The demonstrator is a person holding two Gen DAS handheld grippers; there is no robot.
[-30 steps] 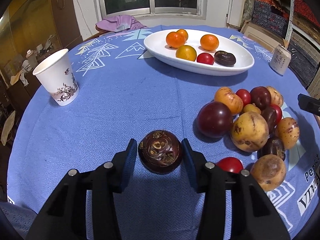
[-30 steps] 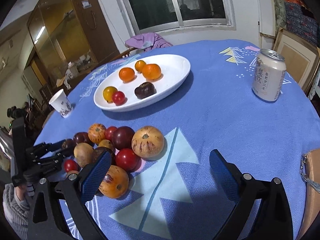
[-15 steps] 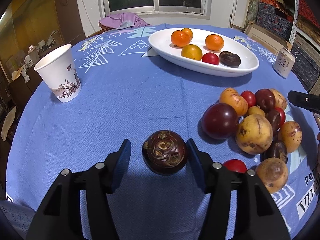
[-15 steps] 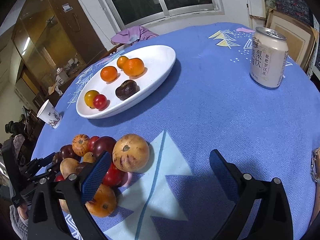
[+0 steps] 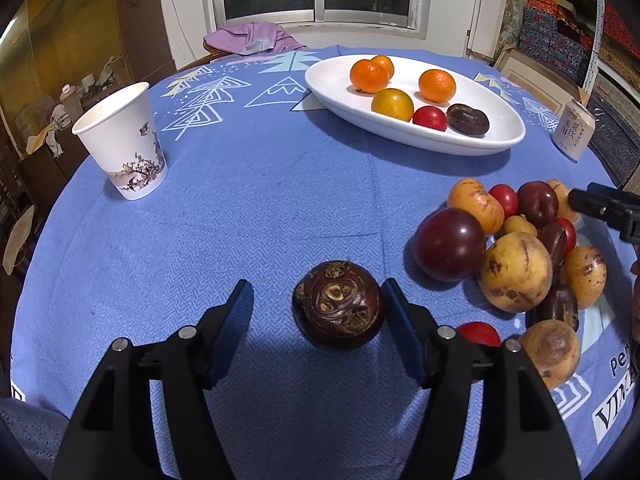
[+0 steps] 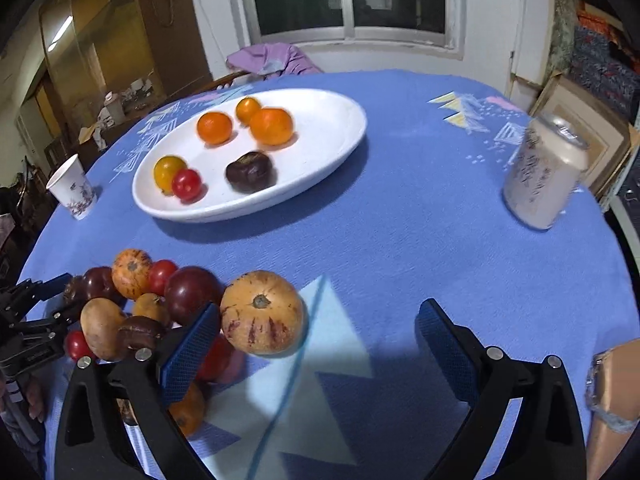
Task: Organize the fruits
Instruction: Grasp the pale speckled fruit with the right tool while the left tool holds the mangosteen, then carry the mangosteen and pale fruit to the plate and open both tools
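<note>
A dark brown round fruit [image 5: 338, 304] rests on the blue tablecloth between the fingers of my left gripper [image 5: 317, 292]. Its jaws are opening; the left pad stands well off the fruit and the right pad is just beside it. A pile of mixed fruits [image 5: 516, 264] lies to the right. The white oval plate [image 5: 460, 146] at the back holds oranges, a yellow fruit, a red one and a dark one. My right gripper [image 6: 319, 314] is wide open, low over the cloth. A striped yellow fruit [image 6: 262, 312] from the pile [image 6: 180, 292] lies just inside its left finger.
A paper cup [image 5: 124, 140] stands at the left, a drink can [image 6: 544, 176] at the right near the table edge. A purple cloth [image 5: 256, 36] lies behind the table. A brown bag [image 6: 616, 380] sits at the right edge. Bare cloth lies between plate [image 6: 320, 128] and pile.
My left gripper's jaws have spread away from the dark fruit, which stays on the cloth. My right gripper has drifted toward the pile, bringing the striped fruit close to its left finger.
</note>
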